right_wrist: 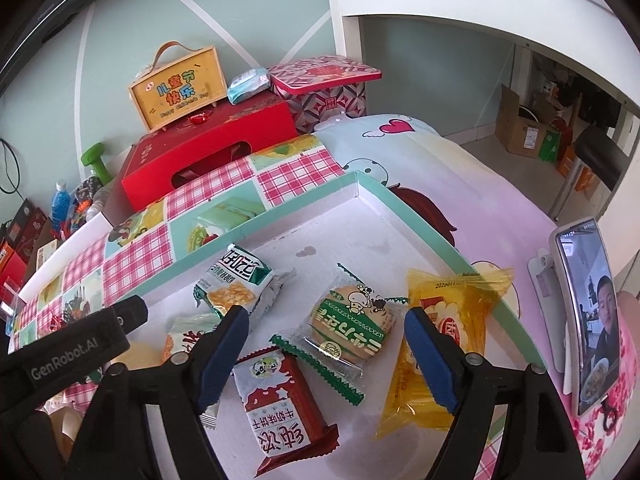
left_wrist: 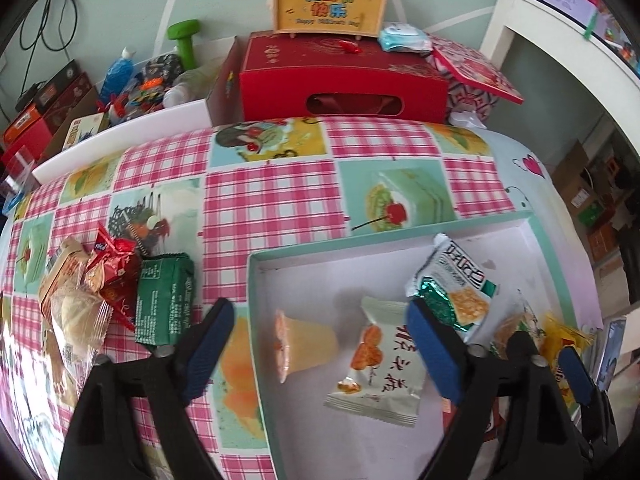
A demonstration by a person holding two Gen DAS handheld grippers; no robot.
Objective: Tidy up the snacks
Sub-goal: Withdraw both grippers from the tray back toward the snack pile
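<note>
Left wrist view: the left gripper [left_wrist: 320, 344] hangs with its jaws spread wide and holding nothing, over the near left corner of a shallow tray [left_wrist: 256, 280] with a white floor and a mint-green rim. Between the jaws lie two snacks: a peach-coloured jelly cup [left_wrist: 302, 344] tipped on its side, and a white packet [left_wrist: 378, 368] printed with orange fruit and red characters. Just ahead of the right-hand jaw sits a green-and-white cracker pack [left_wrist: 456, 284], its lower end touching that jaw's tip. Outside the left-hand jaw, on the pink checked cloth of the table [left_wrist: 272, 200], a loose cluster of three waits: a dark green packet [left_wrist: 164, 300], a red wrapped sweet [left_wrist: 114, 276] and a tan clear-wrapped pastry [left_wrist: 70, 300].

In the right wrist view the right gripper [right_wrist: 326, 352] is likewise released, jaws apart over the tray [right_wrist: 280, 220]. Between them lie a round biscuit [right_wrist: 352, 320] in clear wrap with green zigzag ends, and a red-and-white biscuit packet [right_wrist: 280, 400] nearer the camera. A yellow packet [right_wrist: 444, 340] lies beyond the right-hand jaw, partly under it, against the tray's rim. The cracker pack [right_wrist: 236, 284] sits ahead of the left-hand jaw. That makes six snacks in the tray.
</note>
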